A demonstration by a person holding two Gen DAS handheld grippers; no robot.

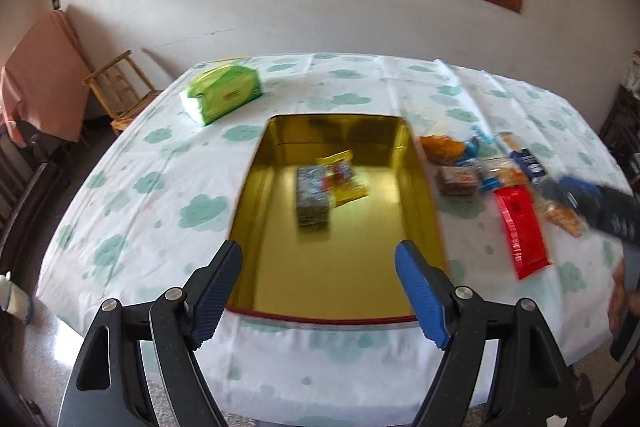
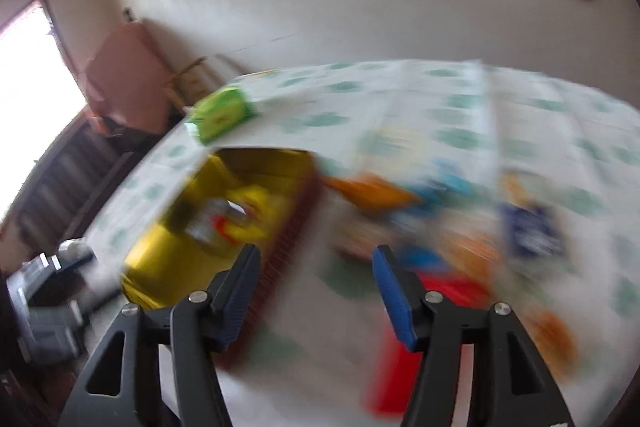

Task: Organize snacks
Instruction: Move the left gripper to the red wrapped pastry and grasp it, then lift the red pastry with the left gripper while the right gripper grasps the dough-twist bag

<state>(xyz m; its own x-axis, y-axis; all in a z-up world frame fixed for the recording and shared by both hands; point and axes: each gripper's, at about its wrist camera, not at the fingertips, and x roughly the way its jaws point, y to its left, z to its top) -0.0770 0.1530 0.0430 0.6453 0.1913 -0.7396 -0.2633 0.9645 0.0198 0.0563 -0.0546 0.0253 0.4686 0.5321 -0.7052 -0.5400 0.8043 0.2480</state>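
A gold tin box (image 1: 420, 187) lies open on the table. Inside it are a grey patterned snack block (image 1: 312, 195) and a yellow packet (image 1: 346, 177). My left gripper (image 1: 318, 291) is open and empty above the box's near edge. Right of the box lie loose snacks: an orange bag (image 1: 442, 147), a brown block (image 1: 458, 181), a red packet (image 1: 520, 231) and a dark blue packet (image 1: 528, 163). My right gripper (image 2: 316, 295) is open and empty over the table between the gold box (image 2: 168, 267) and the red packet (image 2: 400, 367); that view is blurred. It also shows in the left wrist view (image 1: 600, 203).
A green tissue pack (image 1: 224, 93) lies at the table's (image 1: 140, 155) far left. A wooden chair (image 1: 120, 87) and an orange draped cloth (image 1: 44, 79) stand left of the table by the wall.
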